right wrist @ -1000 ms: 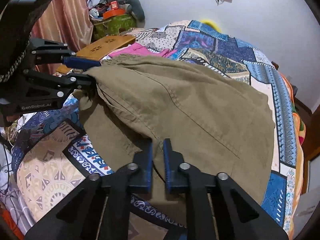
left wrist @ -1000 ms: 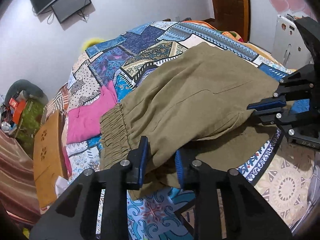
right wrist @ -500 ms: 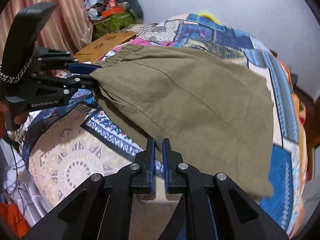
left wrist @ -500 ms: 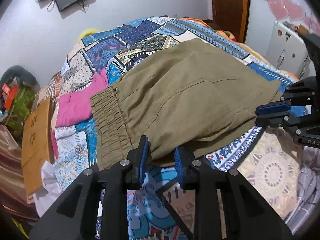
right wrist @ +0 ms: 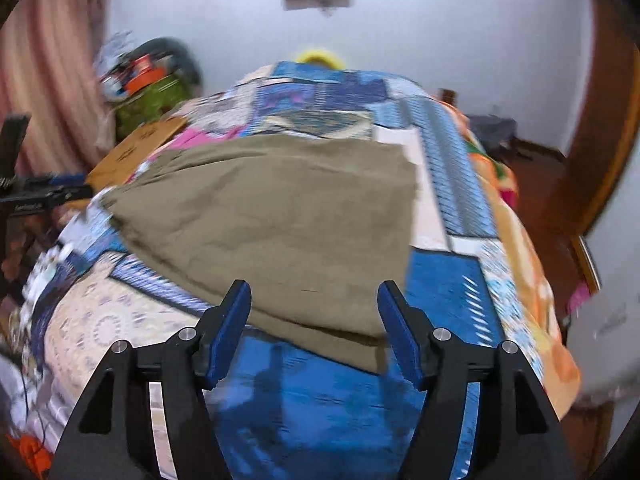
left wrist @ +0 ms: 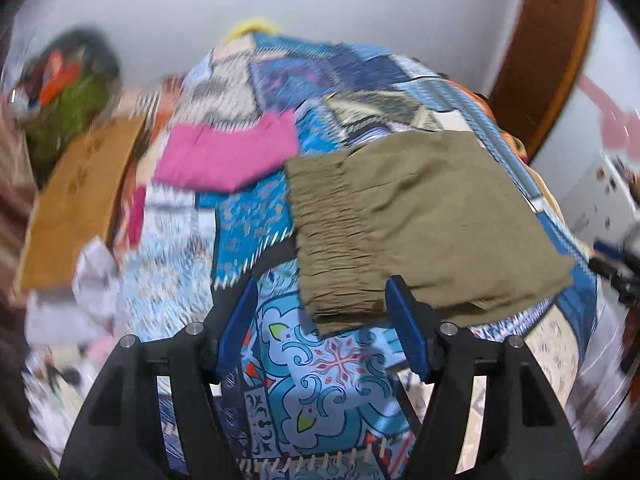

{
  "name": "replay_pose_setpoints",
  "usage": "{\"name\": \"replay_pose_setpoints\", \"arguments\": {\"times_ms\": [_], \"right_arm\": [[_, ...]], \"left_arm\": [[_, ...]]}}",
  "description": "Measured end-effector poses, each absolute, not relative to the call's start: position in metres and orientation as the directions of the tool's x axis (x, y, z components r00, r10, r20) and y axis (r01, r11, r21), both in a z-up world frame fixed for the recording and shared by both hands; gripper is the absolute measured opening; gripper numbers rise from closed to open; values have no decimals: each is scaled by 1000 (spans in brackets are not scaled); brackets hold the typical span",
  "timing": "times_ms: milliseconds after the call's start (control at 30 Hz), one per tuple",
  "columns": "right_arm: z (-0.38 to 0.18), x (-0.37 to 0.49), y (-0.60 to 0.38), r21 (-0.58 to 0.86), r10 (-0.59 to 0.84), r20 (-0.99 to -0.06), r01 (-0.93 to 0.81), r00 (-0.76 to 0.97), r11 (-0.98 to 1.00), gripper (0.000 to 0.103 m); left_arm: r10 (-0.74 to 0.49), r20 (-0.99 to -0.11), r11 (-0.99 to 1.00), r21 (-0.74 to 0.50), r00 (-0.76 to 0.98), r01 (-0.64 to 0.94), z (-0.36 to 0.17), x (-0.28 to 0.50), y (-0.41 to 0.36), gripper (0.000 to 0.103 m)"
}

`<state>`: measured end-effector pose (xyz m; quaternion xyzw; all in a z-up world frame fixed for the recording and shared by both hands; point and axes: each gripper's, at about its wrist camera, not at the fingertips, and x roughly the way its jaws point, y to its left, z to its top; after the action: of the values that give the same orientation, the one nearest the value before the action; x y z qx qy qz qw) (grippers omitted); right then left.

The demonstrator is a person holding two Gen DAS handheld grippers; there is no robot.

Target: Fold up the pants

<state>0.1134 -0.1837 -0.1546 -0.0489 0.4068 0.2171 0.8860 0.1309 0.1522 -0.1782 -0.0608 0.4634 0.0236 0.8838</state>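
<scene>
The olive pants [left wrist: 420, 224] lie folded flat on the patterned bedspread [left wrist: 328, 372], elastic waistband toward the left in the left wrist view. My left gripper [left wrist: 322, 320] is open and empty, just in front of the waistband corner. In the right wrist view the pants [right wrist: 288, 220] lie ahead of my right gripper [right wrist: 314, 312], which is open and empty, its jaws either side of the near hem without touching it. The left gripper [right wrist: 44, 194] shows at the far left there.
A pink garment [left wrist: 224, 156] lies on the bed beyond the pants. A wooden board [left wrist: 76, 200] sits at the bed's left side, with clutter [left wrist: 68, 92] behind it. A wooden door frame [left wrist: 548, 48] stands at the right.
Both grippers opened and let go of the pants, which now lie flat on the bed. Both grippers pulled back toward the bed's near edge.
</scene>
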Motion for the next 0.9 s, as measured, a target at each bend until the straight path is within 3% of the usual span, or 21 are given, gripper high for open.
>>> {"name": "replay_pose_setpoints", "arguments": {"times_ms": [167, 300, 367, 433, 500, 567, 733, 900], "right_arm": [[-180, 132, -208, 186, 320, -779, -289, 539, 939, 65], [-200, 137, -214, 244, 337, -793, -242, 508, 939, 65], [-207, 138, -213, 281, 361, -785, -230, 504, 932, 63], [-212, 139, -209, 319, 395, -791, -237, 468, 918, 53], [-213, 136, -205, 301, 384, -800, -245, 461, 921, 51], [-210, 133, -204, 286, 380, -793, -260, 476, 922, 26], [-198, 124, -201, 213, 350, -775, -304, 526, 928, 14], [-176, 127, -202, 188, 349, -743, -323, 570, 927, 12]], "left_arm": [[-119, -841, 971, -210, 527, -116, -201, 141, 157, 66], [-123, -847, 972, -208, 518, -110, -208, 143, 151, 66], [-105, -841, 981, -174, 531, -82, -205, 142, 145, 60], [-115, -840, 983, -173, 530, -62, -204, 142, 141, 51], [-100, -838, 987, -150, 536, -50, -202, 141, 138, 49], [-55, -824, 995, -89, 563, -33, -197, 139, 132, 46], [-14, -802, 1000, -28, 597, -14, -184, 134, 125, 44], [-32, -797, 999, -42, 603, -2, -179, 130, 125, 44]]}}
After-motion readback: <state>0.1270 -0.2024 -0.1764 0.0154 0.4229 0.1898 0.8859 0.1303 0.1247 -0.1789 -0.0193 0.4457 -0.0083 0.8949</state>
